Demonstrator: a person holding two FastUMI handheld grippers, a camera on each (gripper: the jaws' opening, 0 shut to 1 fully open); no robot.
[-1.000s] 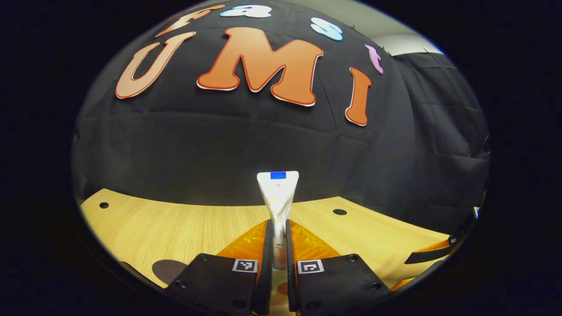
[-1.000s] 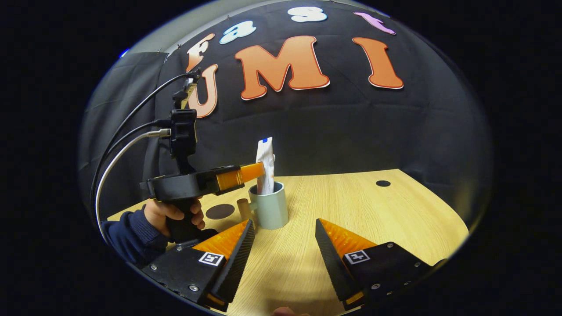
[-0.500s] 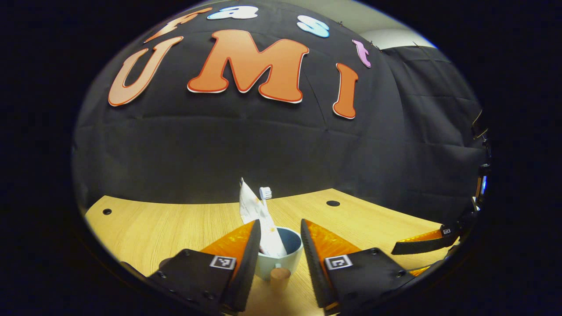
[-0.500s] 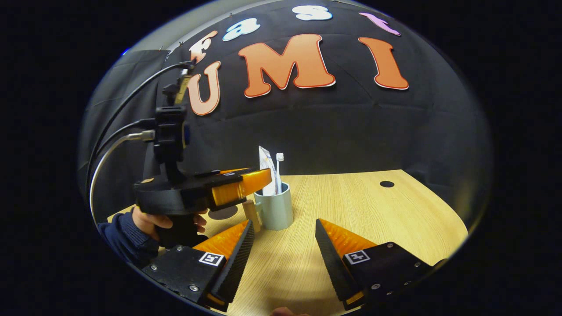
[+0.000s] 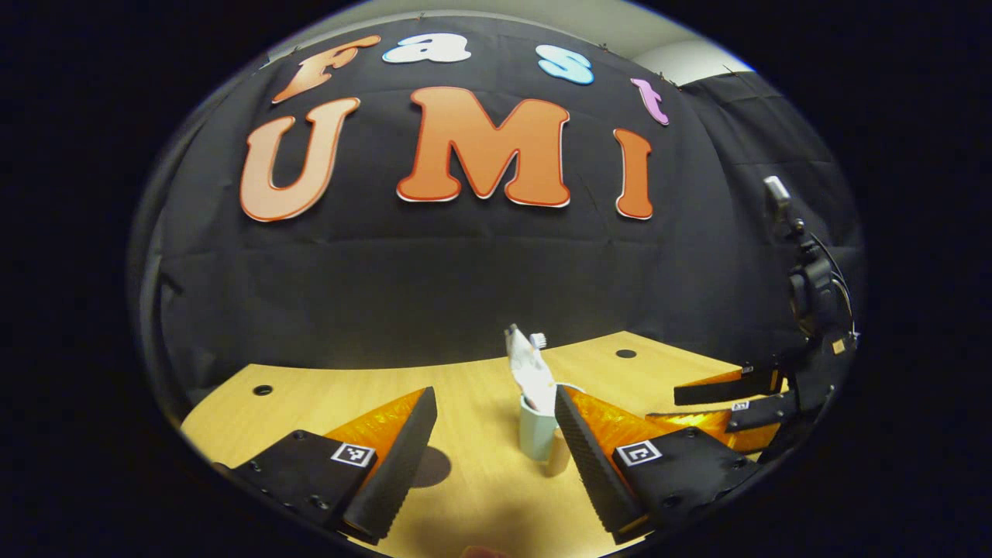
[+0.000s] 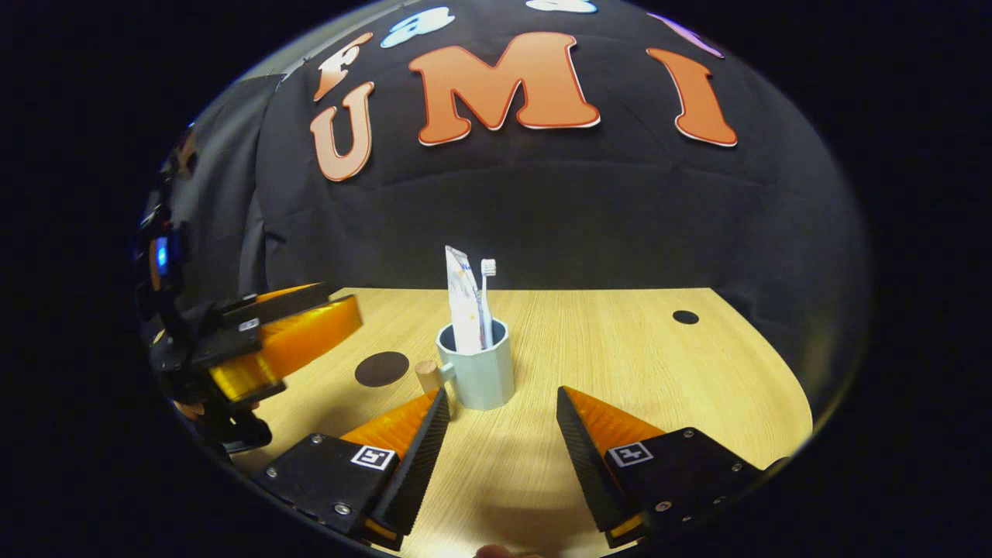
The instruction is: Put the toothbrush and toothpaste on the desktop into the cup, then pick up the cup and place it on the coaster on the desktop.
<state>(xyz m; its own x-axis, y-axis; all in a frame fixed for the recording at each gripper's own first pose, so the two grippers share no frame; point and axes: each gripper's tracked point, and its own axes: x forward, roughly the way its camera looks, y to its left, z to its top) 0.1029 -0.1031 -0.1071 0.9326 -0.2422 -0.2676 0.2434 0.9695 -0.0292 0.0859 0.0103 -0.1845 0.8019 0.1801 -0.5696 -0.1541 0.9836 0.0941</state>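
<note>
Both tools, left (image 5: 496, 422) and right (image 6: 502, 422), gape wide over the wooden desktop (image 6: 620, 364) before black cloth (image 6: 542, 209).

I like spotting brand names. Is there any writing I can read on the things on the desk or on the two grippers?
toothpaste: printed marks, too small and blurred to read.
square tags on the right gripper and the left gripper: black-and-white patterns, no words.
cup, toothbrush, coaster: no writing seen.
</note>
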